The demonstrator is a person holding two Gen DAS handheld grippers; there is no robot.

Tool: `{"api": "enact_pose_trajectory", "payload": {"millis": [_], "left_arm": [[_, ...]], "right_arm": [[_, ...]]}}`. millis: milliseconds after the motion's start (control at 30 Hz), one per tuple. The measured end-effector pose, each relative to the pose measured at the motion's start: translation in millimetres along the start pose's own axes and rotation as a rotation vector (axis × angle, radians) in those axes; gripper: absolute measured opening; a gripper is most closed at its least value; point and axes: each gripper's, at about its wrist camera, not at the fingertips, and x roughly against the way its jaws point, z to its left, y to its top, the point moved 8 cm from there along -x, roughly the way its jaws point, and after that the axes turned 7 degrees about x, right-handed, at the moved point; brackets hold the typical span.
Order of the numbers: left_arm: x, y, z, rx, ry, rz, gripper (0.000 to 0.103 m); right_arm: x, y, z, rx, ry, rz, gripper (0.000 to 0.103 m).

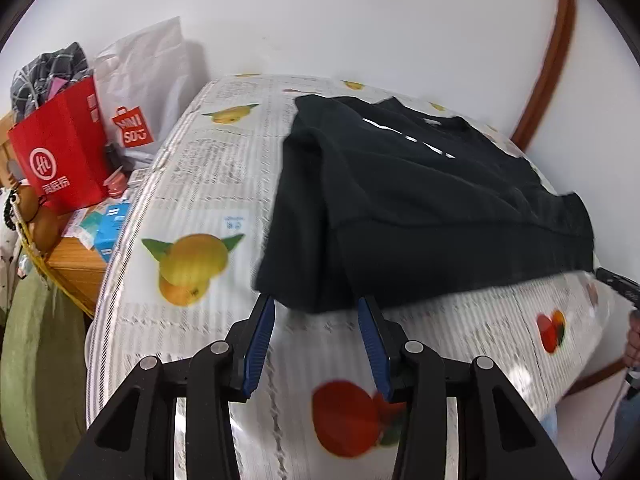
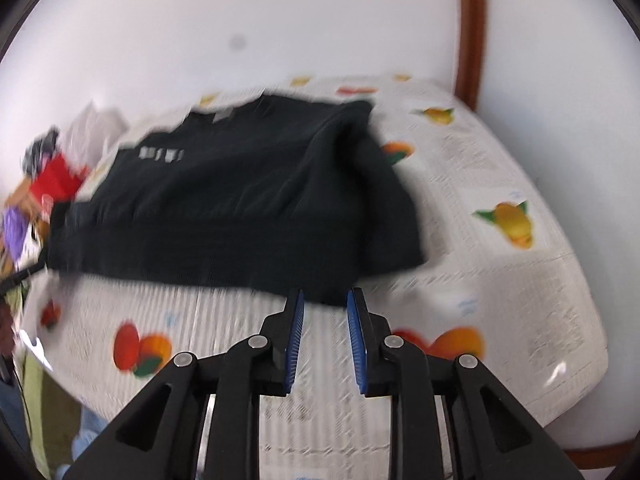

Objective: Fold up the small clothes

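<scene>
- White walls stand behind a table (image 1: 208, 184) covered with a cloth that has printed lines of words and fruit pictures on it.
- A black sweater (image 1: 420, 208) lies flat on that table, with its sides already folded in.
- In the left wrist view, the left gripper (image 1: 316, 306) sits right at the near edge of the sweater.
- Its two blue pads (image 1: 260, 344) stand apart, and nothing is pinched between them. The sweater's hem lies just past the tips.
- In the right wrist view, the right gripper (image 2: 325, 298) is also at the near edge of the same sweater (image 2: 248, 200).
- Its blue pads (image 2: 294, 344) stand a little apart too, with only the table cloth showing in the gap. The picture is blurry, so I cannot tell if the tips touch the hem.
- Far ahead of the left gripper and off to its left, a red paper bag (image 1: 60, 152) and a white shopping bag (image 1: 148, 92) stand beside the table.
- Small blue and white boxes (image 1: 110, 224) lie near the red bag, on a wooden top (image 1: 76, 268).
- A brown wooden strip (image 1: 548, 64) runs up the wall, far ahead and to the right of the left gripper.
- At the right edge of the left view, a bit of a hand (image 1: 633, 340) shows with the tip of the other gripper.
</scene>
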Motion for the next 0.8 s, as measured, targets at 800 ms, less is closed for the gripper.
{"api": "enact_pose_trajectory", "payload": {"millis": [800], "left_arm": [[-24.8, -12.0, -69.5, -0.151, -0.080, 0.083, 0.028]], "right_arm": [[-22.9, 5.0, 24.9, -0.001, 0.002, -0.039, 0.009]]}}
